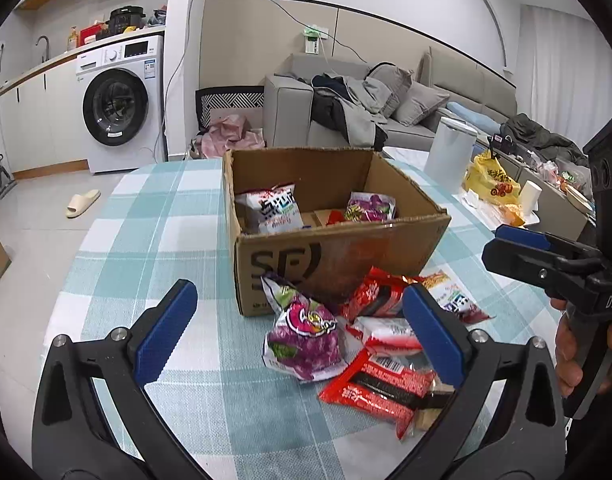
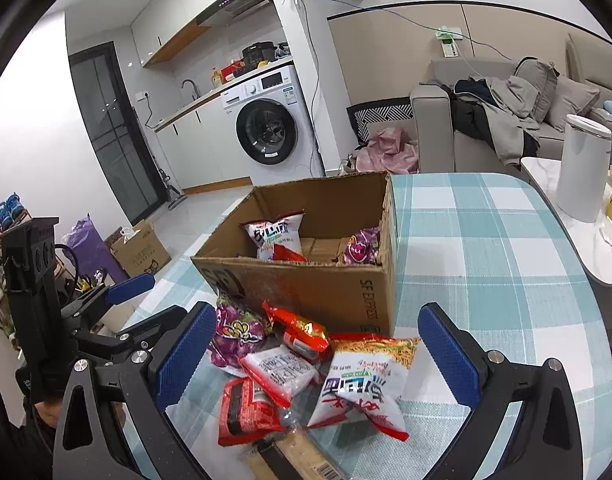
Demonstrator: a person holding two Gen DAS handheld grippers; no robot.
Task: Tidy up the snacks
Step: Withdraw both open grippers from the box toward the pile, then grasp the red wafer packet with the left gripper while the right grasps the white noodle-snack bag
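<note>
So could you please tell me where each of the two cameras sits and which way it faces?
Left wrist: on the left gripper, open, facing the cardboard box and loose snack packets; the right gripper and a hand show at right.
Right wrist: on the right gripper, open, facing the same box from the other side; the left gripper shows at left.
Shared: box, packets, checked tablecloth, washing machine.

A table [image 1: 154, 216] covered in a teal-and-white checked cloth carried an open cardboard box [image 1: 337, 256] near its middle. A loose heap of snack packets lay on the cloth against the box's near side: a purple bag [image 1: 302, 332], red packets [image 1: 381, 388], a white-and-red packet [image 2: 278, 372] and a white noodle bag [image 2: 365, 384].
</note>
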